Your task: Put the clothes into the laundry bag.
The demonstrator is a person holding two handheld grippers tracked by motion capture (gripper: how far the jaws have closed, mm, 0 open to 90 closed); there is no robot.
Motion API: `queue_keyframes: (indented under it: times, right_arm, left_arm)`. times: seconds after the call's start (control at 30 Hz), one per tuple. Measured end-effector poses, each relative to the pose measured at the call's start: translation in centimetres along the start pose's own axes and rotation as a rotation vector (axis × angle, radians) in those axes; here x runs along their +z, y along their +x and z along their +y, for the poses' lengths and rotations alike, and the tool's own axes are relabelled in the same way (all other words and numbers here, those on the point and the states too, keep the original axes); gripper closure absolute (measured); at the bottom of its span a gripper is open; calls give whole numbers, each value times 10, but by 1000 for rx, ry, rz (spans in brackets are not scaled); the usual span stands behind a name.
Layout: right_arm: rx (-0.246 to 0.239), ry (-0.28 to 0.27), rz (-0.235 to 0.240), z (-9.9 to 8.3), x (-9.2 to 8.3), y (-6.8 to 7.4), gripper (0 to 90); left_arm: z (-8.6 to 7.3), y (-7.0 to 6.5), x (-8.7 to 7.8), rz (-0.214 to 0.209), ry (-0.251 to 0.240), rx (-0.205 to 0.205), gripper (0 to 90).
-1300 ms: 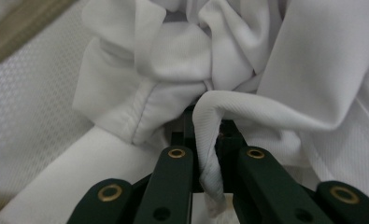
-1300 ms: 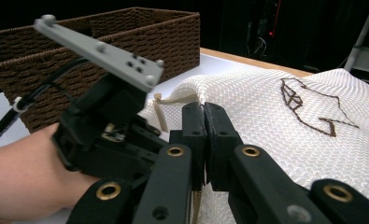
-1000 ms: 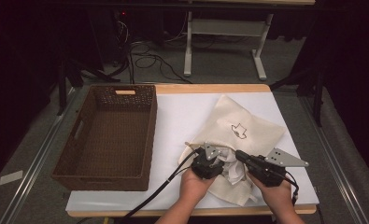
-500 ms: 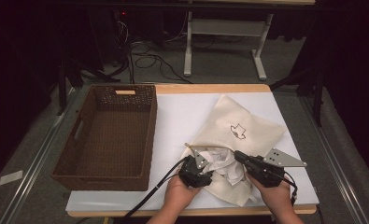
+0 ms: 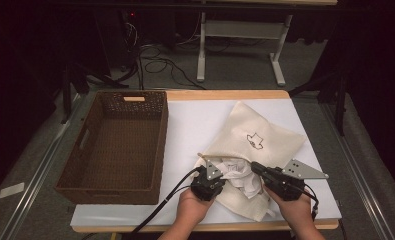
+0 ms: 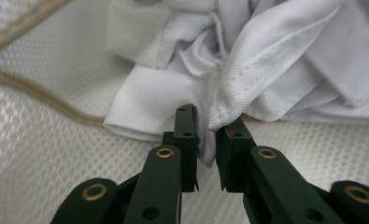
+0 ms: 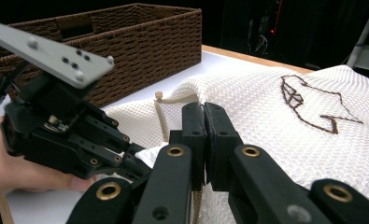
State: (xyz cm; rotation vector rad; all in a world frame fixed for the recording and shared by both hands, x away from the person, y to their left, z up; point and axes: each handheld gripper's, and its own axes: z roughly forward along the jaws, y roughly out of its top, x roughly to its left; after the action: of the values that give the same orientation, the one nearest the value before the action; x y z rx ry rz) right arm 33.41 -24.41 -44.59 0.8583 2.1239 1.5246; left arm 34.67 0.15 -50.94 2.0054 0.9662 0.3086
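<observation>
At the bag [image 5: 265, 137] mouth, left claw [image 6: 205, 133] has just closed, seemingly pinching white cloth [image 6: 266, 70].

This looks like a lab or recording studio rather than a home; the tabletop [image 5: 195, 125] is a plain white sheet on a wooden board, lit from above, while everything around it falls into black; dark curtains [image 5: 375, 60] close off the sides; loose cables [image 5: 155, 60] sprawl over the grey carpet [image 5: 235, 65] behind; a red indicator light [image 5: 131, 15] glows on some equipment in the dark; the white metal legs [image 5: 280, 65] of another desk stand at the back; metal rails [image 5: 30, 175] run along the floor beside the work area.
</observation>
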Motion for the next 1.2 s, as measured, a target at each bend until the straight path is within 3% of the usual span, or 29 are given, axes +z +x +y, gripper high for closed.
queue_keyframes:
  times: [0.23, 0.33, 0.63, 0.73, 0.8, 0.97, 1.1, 1.2]
  right_arm:
    - [1, -2, -3, 0, 0, 0, 892]
    - [-1, -6, -1, 0, 0, 0, 892]
    - [14, -17, -11, 0, -3, -4, 892]
    - [22, -17, -17, -1, -4, -6, 892]
    - [22, -20, -13, -1, -5, -7, 892]
    - [23, -14, -10, -2, -3, -7, 891]
    - [22, -13, -7, -1, -2, -5, 892]
    - [16, -14, -11, 0, -2, -4, 892]
  left_arm:
    - [11, -8, 3, -15, -39, -8, 804]
    - [14, -5, 13, -18, -40, -31, 806]
    - [32, -14, 42, 6, -55, -5, 808]
    - [34, -14, 47, 5, -63, -20, 796]
    - [32, -14, 45, 8, -64, -18, 759]
    - [26, -12, 29, 15, -84, -35, 564]
    - [16, -13, 14, 37, -87, -23, 453]
    - [6, -13, 1, 22, -94, -23, 469]
